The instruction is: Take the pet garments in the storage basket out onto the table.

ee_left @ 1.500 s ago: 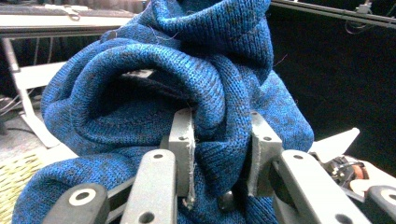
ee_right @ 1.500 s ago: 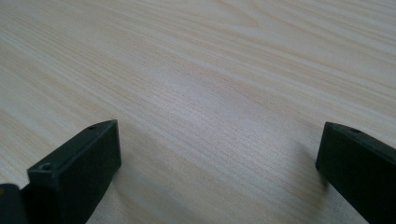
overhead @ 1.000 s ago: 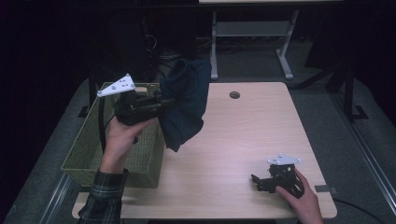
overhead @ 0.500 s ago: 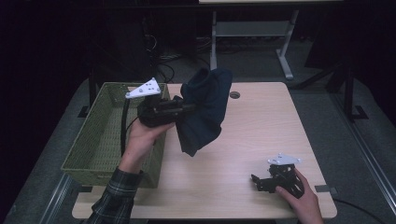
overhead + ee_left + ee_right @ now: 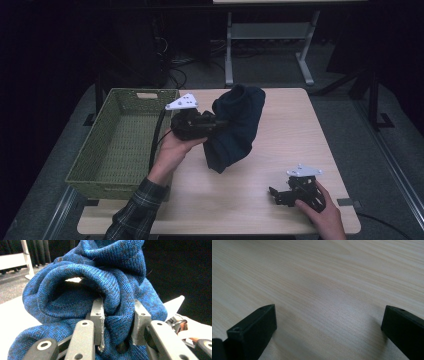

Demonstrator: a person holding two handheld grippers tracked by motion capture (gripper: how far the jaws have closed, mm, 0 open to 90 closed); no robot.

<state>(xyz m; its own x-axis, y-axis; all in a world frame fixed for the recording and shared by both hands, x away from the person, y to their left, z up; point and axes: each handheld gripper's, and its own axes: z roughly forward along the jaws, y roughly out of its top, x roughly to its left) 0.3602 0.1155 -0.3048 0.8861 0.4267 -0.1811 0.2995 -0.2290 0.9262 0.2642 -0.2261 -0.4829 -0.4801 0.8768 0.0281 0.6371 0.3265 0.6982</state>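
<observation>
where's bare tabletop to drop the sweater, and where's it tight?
Bare: table right of the blue sweater, up to the far and right edges; also the near edge between basket and right gripper. Tight: beside the basket, where the left gripper holds the sweater.

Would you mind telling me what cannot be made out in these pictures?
- What kind of garment the blue knit cloth is: bunched in the left gripper, so its shape is hidden in the high view and the left gripper view.
- The near inside wall of the green basket: hidden by its own rim in the high view.
- The right gripper: its body is partly covered by the hand in the high view.
</observation>
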